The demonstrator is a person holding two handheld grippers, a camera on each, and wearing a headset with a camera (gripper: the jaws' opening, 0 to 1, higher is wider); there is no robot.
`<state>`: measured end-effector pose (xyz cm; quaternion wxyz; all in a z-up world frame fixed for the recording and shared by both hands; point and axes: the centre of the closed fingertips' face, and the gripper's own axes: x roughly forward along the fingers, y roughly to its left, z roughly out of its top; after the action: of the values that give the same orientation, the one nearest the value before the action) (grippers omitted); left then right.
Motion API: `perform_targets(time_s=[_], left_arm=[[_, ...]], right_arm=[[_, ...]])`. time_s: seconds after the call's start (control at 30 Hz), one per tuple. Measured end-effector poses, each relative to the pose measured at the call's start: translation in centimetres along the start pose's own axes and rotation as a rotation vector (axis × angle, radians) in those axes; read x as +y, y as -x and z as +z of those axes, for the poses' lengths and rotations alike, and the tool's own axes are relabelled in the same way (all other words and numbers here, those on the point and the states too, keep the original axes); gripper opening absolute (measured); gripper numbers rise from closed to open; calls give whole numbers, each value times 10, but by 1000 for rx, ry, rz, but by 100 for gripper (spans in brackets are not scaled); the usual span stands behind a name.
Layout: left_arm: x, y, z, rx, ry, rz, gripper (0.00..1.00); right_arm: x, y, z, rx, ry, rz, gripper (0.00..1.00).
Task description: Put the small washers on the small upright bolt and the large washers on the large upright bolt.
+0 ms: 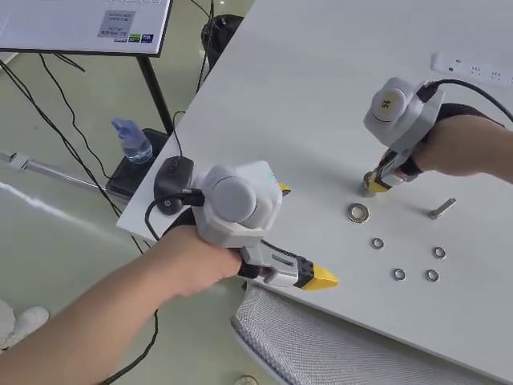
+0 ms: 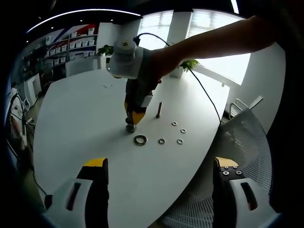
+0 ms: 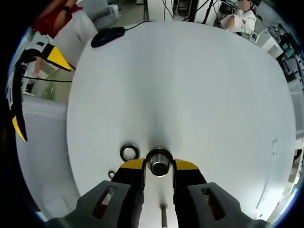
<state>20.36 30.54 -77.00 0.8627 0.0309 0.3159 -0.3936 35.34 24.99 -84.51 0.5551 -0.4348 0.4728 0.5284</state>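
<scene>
Here the right gripper [image 1: 377, 183] is clamped narrowly on the upright large bolt [image 3: 159, 162], well in from the worktop's [image 1: 321, 96] edges. Just beside the bolt lies a large washer [image 1: 358, 212]. Four small washers [image 1: 398, 274] are scattered toward the near edge, with the small bolt [image 1: 442, 208] lying flat near them. The left gripper [image 2: 159, 166] hangs wide open over the near edge.

A yellow round sticker [image 1: 387, 103] with dark digits is carried on the housing of the right gripper [image 1: 373, 184]; the number cannot be read with certainty. Print on the white panel [image 1: 80, 24] is too small to be read.
</scene>
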Motion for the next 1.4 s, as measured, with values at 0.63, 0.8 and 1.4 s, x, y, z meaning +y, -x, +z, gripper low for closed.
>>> perform_targets(time_s=[0.63,0.8,1.4], left_arm=[[3,0,5,-12,-8,5,91],[5,-1,1,-2,-25,16,91],[10,-1,-5,32,-66,41,90]], right_arm=[[0,-21,-4,17,-14,-6,21],[2,-23,-4,20,-18,-8,21],[-1,-21,-1,23,-23,-17,22]])
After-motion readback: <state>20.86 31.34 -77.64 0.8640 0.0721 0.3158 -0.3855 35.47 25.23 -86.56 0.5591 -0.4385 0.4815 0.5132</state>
